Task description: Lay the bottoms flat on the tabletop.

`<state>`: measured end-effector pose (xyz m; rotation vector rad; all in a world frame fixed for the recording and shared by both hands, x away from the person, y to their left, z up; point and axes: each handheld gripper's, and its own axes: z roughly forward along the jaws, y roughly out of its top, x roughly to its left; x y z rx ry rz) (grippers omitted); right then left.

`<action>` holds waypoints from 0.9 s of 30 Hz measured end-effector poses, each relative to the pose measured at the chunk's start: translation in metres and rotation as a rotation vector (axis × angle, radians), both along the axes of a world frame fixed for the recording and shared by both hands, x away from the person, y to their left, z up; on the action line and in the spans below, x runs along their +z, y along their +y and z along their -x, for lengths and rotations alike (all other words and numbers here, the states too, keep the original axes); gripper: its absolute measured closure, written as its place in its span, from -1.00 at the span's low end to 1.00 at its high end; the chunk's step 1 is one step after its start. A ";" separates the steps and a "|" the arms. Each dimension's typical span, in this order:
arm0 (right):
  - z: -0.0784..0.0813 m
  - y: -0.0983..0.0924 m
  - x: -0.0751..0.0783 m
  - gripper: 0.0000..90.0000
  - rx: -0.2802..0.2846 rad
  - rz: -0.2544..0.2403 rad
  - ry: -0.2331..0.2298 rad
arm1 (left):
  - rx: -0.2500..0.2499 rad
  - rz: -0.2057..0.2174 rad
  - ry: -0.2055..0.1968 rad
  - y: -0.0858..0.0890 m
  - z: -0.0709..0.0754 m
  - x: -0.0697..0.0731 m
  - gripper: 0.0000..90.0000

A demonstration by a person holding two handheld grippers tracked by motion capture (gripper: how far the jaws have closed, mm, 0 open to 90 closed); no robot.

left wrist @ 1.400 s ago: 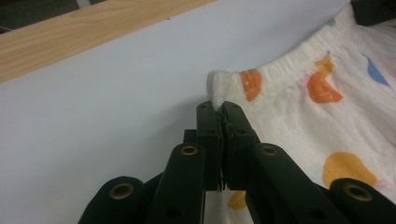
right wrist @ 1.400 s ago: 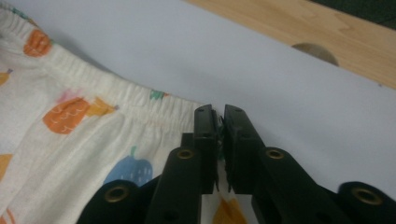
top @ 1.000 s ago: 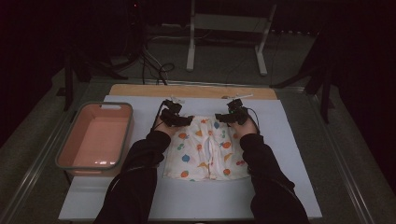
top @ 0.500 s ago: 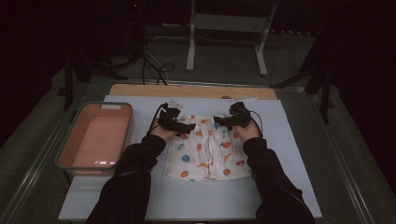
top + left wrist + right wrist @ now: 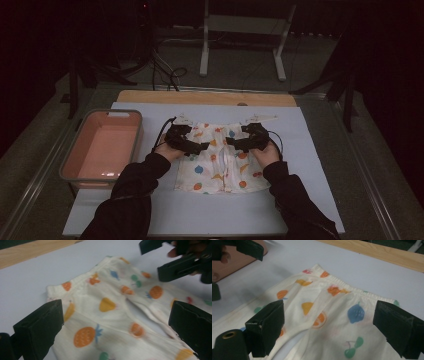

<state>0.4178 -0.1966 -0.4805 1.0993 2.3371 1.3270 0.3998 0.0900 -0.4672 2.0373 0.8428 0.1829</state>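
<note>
White baby shorts (image 5: 220,162) printed with coloured fruit lie flat on the pale mat (image 5: 310,165), waistband at the far side. My left gripper (image 5: 202,146) hovers over their left half and my right gripper (image 5: 231,143) over their right half, tips pointing toward each other. The jaws of both have just been opening and now stand wide apart. In the left gripper view the shorts (image 5: 107,305) lie below my left gripper (image 5: 115,327), untouched. The right gripper view shows the shorts (image 5: 332,305) the same way beneath my right gripper (image 5: 332,327).
A pink tub (image 5: 102,145) stands on the left edge of the mat. A wooden strip (image 5: 205,97) runs along the table's far edge. Behind it a white stand (image 5: 240,30) and cables sit on the dark floor.
Both hands have drawn back from the waistband toward the person and risen a little. Both grippers' jaws have opened off the cloth, and the shorts stay flat on the mat.
</note>
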 end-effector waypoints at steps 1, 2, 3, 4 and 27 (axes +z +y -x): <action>0.003 0.000 0.001 -0.77 0.007 -0.004 -0.004 | -0.009 0.004 -0.009 0.001 0.004 0.000 -0.98; 0.006 0.000 0.001 -0.77 0.021 -0.021 -0.006 | -0.011 -0.001 -0.015 0.002 0.008 0.001 -0.98; 0.009 0.000 0.002 -0.77 0.030 -0.019 -0.015 | -0.018 0.002 -0.024 0.004 0.012 0.001 -0.98; 0.011 0.000 0.002 -0.77 0.034 -0.010 -0.018 | -0.024 0.001 -0.029 0.006 0.017 0.000 -0.98; 0.012 0.025 0.005 -0.77 0.080 -0.022 -0.037 | -0.015 -0.004 -0.085 0.035 0.072 -0.011 -0.98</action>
